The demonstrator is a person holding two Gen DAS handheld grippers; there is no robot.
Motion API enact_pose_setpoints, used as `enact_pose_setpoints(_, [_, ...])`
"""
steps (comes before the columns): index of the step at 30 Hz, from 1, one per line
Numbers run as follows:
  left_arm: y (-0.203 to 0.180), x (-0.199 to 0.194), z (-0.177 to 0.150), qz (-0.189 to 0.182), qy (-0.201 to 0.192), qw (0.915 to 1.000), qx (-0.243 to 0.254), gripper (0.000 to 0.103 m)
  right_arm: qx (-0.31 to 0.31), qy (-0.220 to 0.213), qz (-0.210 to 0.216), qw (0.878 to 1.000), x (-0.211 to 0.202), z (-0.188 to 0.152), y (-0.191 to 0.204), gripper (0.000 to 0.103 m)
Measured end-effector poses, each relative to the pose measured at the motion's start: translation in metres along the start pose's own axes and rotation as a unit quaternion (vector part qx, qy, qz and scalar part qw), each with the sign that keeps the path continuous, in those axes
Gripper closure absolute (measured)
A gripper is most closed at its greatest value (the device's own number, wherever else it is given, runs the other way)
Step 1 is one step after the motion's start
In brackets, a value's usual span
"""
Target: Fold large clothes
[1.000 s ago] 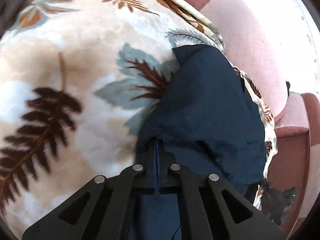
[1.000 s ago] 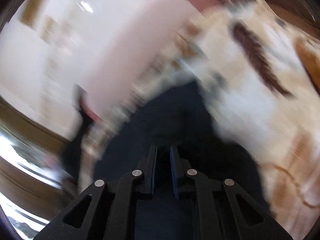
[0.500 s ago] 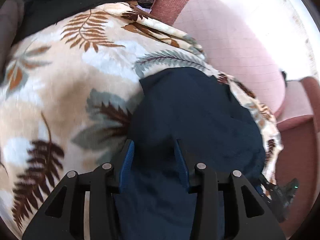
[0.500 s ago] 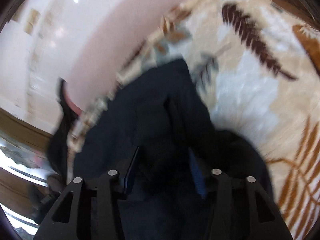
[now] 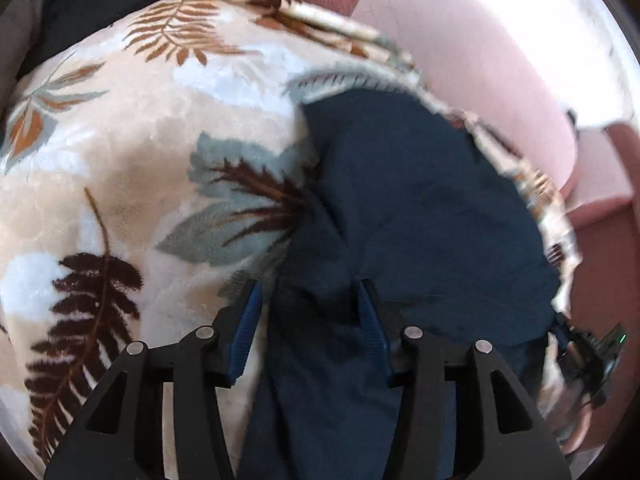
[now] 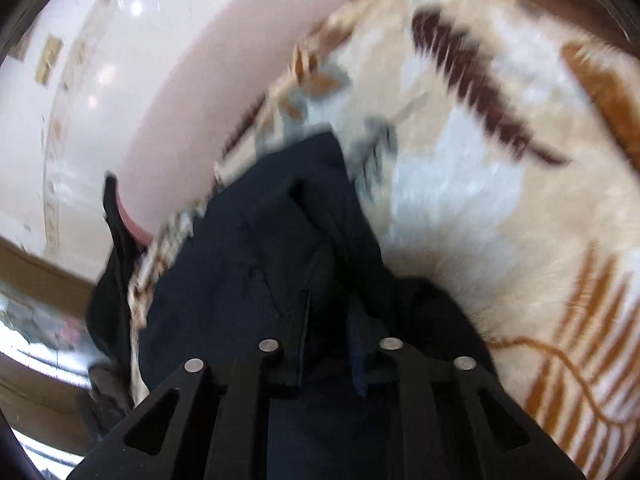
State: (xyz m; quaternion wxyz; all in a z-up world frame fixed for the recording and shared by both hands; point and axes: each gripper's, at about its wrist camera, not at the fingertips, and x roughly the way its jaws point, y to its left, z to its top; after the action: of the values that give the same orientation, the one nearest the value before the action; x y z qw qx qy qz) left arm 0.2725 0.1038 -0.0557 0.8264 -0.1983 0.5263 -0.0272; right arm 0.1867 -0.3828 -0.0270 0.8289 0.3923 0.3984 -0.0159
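- Dark navy cloth garment (image 5: 420, 208) — bunched on the leaf-patterned plush blanket (image 5: 132, 152), by its edge.
- Left gripper (image 5: 310, 312): fingers opening, fabric between, unpressed.
- Right gripper (image 6: 326, 320): fingers closing around a fold.
- Step, judged: regrasping; next, pull flat.

This looks like a room in a home, a bedroom or sitting room. A plush fleece blanket (image 5: 132, 168) printed with brown, rust and grey fern leaves covers a soft, padded surface, and just past the blanket's far edge in the left wrist view sits pink upholstered furniture (image 5: 472, 60) with a darker pink cushioned part (image 5: 600, 188) beside it. In the right wrist view a glossy pale tiled floor (image 6: 72, 128) with a patterned border strip lies beyond the blanket's left edge.
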Motion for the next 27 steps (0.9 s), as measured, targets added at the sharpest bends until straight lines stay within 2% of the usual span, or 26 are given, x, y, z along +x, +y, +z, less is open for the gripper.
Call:
enact_pose_setpoints(2, [-0.009, -0.012, 0.007, -0.007, -0.022, 0.9997, 0.003, 0.055, -0.017, -0.037, 0.024, 0.999, -0.015, 0.0, 0.013, 0.076])
enact_pose_setpoints(4, [-0.022, -0.015, 0.014, 0.0, -0.041, 0.999, 0.019, 0.053, -0.037, -0.038, 0.043, 0.998, -0.013, -0.003, 0.02, 0.076])
enact_pose_setpoints(7, [-0.038, 0.009, 0.019, 0.028, -0.026, 0.9985, 0.038, 0.051, -0.065, 0.011, 0.025, 0.998, 0.019, -0.011, 0.029, 0.076])
enact_pose_setpoints(9, [-0.039, 0.036, 0.017, 0.053, 0.005, 0.9977, 0.042, 0.051, -0.075, 0.063, -0.027, 0.995, 0.051, -0.021, 0.023, 0.079])
enact_pose_setpoints(10, [-0.04, 0.046, 0.013, 0.072, 0.011, 0.9962, 0.049, 0.049, -0.078, 0.079, -0.031, 0.993, 0.061, -0.024, 0.017, 0.08])
enact_pose_setpoints(12, [-0.05, 0.042, 0.005, 0.095, -0.017, 0.9921, 0.08, 0.048, -0.073, 0.068, -0.024, 0.995, 0.055, -0.022, 0.018, 0.082])
enact_pose_setpoints(13, [-0.055, 0.039, 0.001, 0.099, -0.015, 0.991, 0.089, 0.047, -0.071, 0.072, -0.027, 0.995, 0.05, -0.021, 0.02, 0.082])
enact_pose_setpoints(16, [-0.06, 0.029, -0.01, 0.098, -0.013, 0.9902, 0.098, 0.047, -0.099, 0.083, -0.037, 0.991, 0.039, -0.027, 0.031, 0.078])
enact_pose_setpoints(18, [-0.062, 0.018, -0.022, 0.098, -0.017, 0.989, 0.109, 0.047, -0.11, 0.122, -0.041, 0.986, 0.037, -0.037, 0.031, 0.069])
enact_pose_setpoints(22, [-0.06, 0.003, -0.047, 0.087, 0.004, 0.9896, 0.115, 0.047, -0.099, 0.195, -0.068, 0.973, 0.032, -0.07, 0.017, 0.069])
enact_pose_setpoints(24, [-0.064, -0.001, -0.06, 0.081, 0.014, 0.9901, 0.114, 0.047, -0.105, 0.191, -0.066, 0.974, 0.017, -0.082, 0.015, 0.069])
enact_pose_setpoints(27, [-0.065, -0.017, -0.08, 0.084, 0.01, 0.9885, 0.125, 0.047, -0.102, 0.211, -0.068, 0.97, -0.005, -0.096, 0.014, 0.068])
